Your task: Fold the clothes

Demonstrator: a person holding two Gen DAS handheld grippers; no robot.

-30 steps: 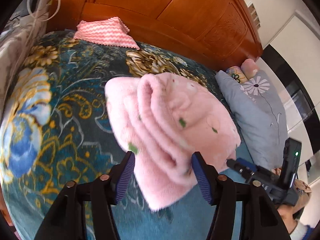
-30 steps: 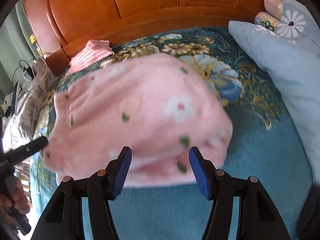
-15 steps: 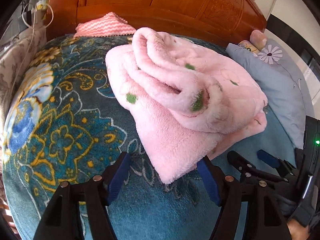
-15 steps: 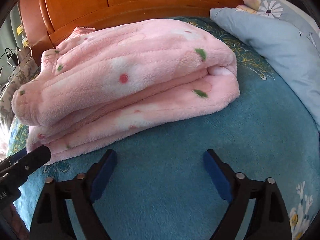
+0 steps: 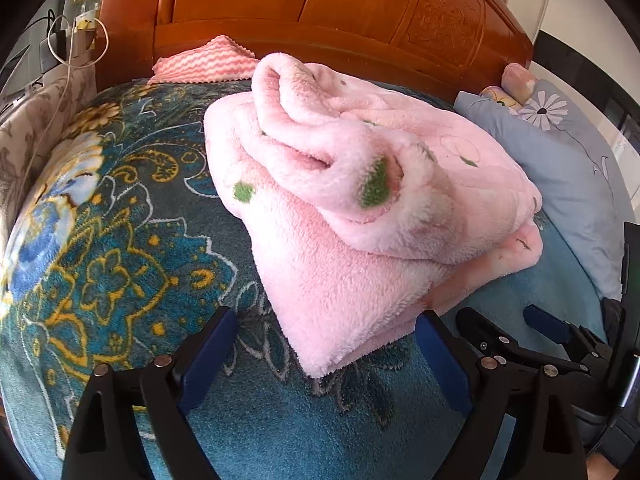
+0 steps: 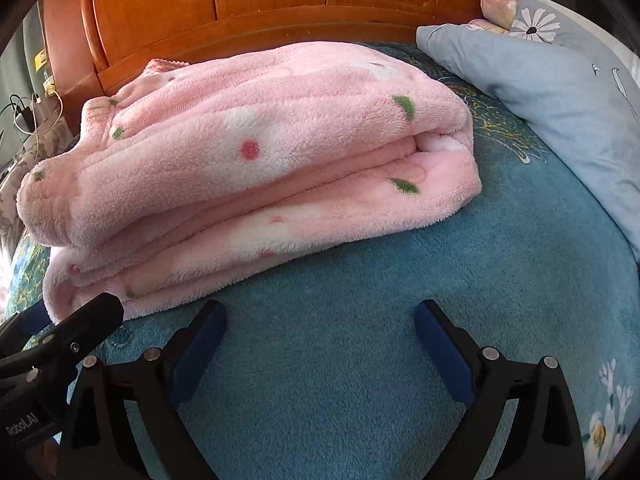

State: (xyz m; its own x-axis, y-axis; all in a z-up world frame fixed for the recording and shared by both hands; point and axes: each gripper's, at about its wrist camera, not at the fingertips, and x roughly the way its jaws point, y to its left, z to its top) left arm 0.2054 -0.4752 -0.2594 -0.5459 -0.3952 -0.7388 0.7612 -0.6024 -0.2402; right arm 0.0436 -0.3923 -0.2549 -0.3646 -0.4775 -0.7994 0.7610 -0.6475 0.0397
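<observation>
Hiding the zigzag cloth (image 5: 208,60), folded pink garment (image 6: 256,160), both grippers' jaws spread, empty.

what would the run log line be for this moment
stage: fold done, released | pink fleece garment: folded, lying on blue bedspread | left gripper: open, empty | right gripper: open, empty
</observation>
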